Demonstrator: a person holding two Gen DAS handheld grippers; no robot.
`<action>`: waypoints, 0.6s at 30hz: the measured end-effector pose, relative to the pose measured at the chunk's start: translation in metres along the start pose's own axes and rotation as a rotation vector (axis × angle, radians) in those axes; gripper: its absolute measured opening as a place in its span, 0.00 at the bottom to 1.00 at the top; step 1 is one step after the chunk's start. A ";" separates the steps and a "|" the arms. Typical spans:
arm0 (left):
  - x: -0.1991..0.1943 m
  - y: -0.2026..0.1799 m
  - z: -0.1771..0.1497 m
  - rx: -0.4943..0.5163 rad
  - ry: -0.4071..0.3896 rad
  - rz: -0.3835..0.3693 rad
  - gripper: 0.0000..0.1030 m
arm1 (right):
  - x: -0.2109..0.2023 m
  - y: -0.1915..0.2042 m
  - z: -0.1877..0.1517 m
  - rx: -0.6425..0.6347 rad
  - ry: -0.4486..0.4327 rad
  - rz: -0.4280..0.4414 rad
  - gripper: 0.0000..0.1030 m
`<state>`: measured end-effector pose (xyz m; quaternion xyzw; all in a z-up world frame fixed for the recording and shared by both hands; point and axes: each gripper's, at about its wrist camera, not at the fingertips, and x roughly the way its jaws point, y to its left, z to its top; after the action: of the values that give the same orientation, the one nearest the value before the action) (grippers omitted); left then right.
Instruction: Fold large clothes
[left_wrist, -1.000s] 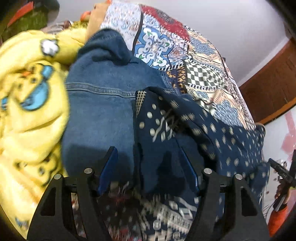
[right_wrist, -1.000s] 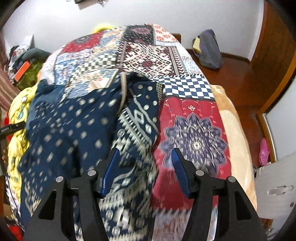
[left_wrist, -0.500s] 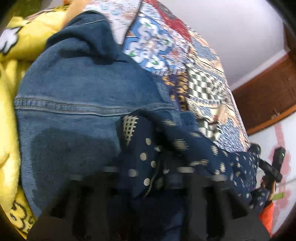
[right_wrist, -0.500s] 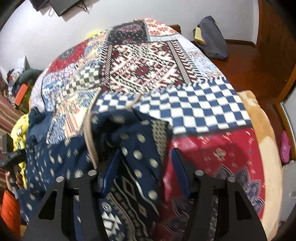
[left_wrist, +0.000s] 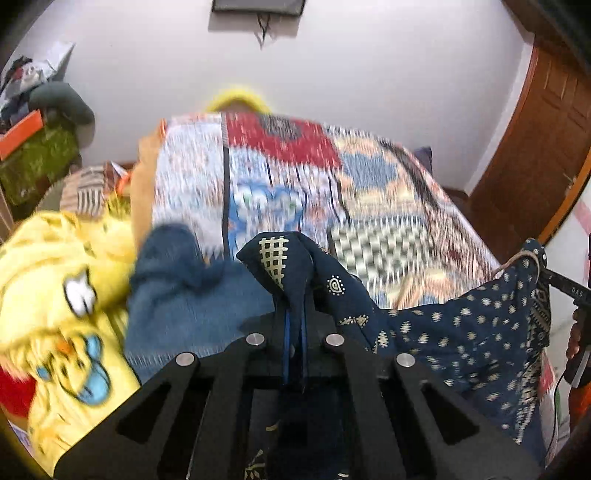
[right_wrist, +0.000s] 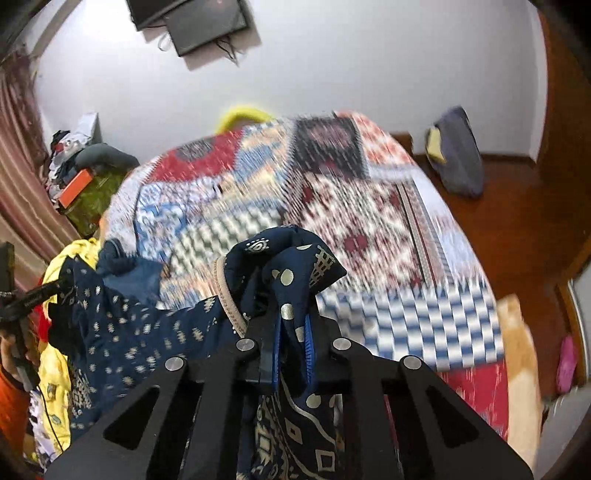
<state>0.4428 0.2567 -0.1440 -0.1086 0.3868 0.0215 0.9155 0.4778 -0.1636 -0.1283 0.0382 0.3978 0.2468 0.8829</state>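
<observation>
A large navy garment with a pale dotted and geometric print hangs stretched between my two grippers above the bed. My left gripper is shut on one bunched corner of it. My right gripper is shut on another corner, where a beige strap edge shows. The cloth also shows in the right wrist view, sagging toward the left. The right gripper shows at the far right of the left wrist view.
A patchwork quilt covers the bed. A blue denim garment and a yellow cartoon blanket lie at the bed's left side. A grey bag sits on the wooden floor. Clutter and a green box stand at left.
Both grippers have shut on corners of the navy garment and lifted it off the bed. The views have tilted up toward the wall.
</observation>
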 end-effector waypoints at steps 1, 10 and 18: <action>0.002 0.003 0.007 -0.003 -0.007 0.017 0.03 | 0.006 0.003 0.008 -0.007 -0.006 -0.002 0.09; 0.079 0.050 0.004 -0.084 0.134 0.112 0.03 | 0.085 -0.002 0.032 0.022 0.079 -0.097 0.09; 0.104 0.062 -0.029 -0.028 0.254 0.168 0.04 | 0.091 -0.024 0.012 0.046 0.136 -0.116 0.12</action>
<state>0.4870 0.3065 -0.2492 -0.0905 0.5067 0.0898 0.8526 0.5474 -0.1405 -0.1892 0.0183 0.4641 0.1879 0.8655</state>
